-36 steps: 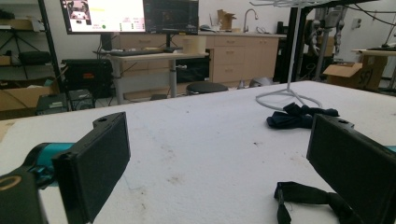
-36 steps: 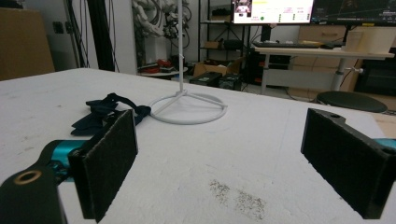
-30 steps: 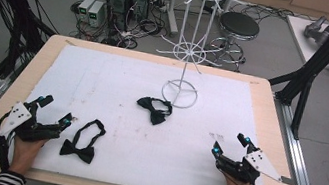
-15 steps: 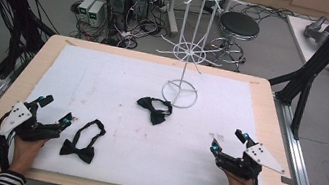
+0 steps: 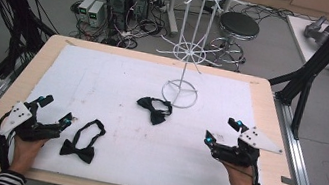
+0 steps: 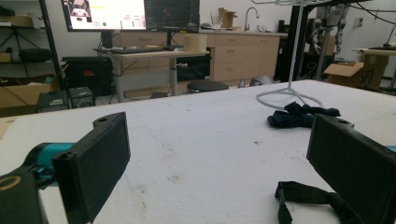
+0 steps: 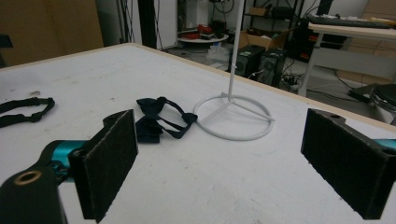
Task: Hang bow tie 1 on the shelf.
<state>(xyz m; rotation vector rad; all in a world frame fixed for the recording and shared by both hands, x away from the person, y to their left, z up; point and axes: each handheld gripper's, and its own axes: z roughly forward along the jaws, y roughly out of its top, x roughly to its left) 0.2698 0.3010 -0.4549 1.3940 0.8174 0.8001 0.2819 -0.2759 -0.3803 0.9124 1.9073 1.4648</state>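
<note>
Two black bow ties lie on the white table cover [image 5: 118, 85]. One bow tie [image 5: 153, 109] rests near the middle, beside the ring base of a white wire stand [image 5: 179, 94]; it also appears in the right gripper view [image 7: 156, 119] and far off in the left gripper view [image 6: 299, 115]. The other bow tie [image 5: 83, 141] lies at the front left, just right of my left gripper [image 5: 54, 110], and its strap [image 6: 308, 196] shows by the right jaw. My left gripper [image 6: 219, 172] is open and empty. My right gripper [image 5: 221, 131] [image 7: 229, 163] is open and empty at the front right.
The white wire stand [image 7: 233, 112] rises tall from its ring base behind the middle bow tie. The wooden table edge [image 5: 269, 120] frames the white cover. Computers, cables and a stool [image 5: 238, 26] stand on the floor beyond the table.
My right gripper has moved slightly forward and left toward the middle of the table. The left gripper and both bow ties stay where they were.
</note>
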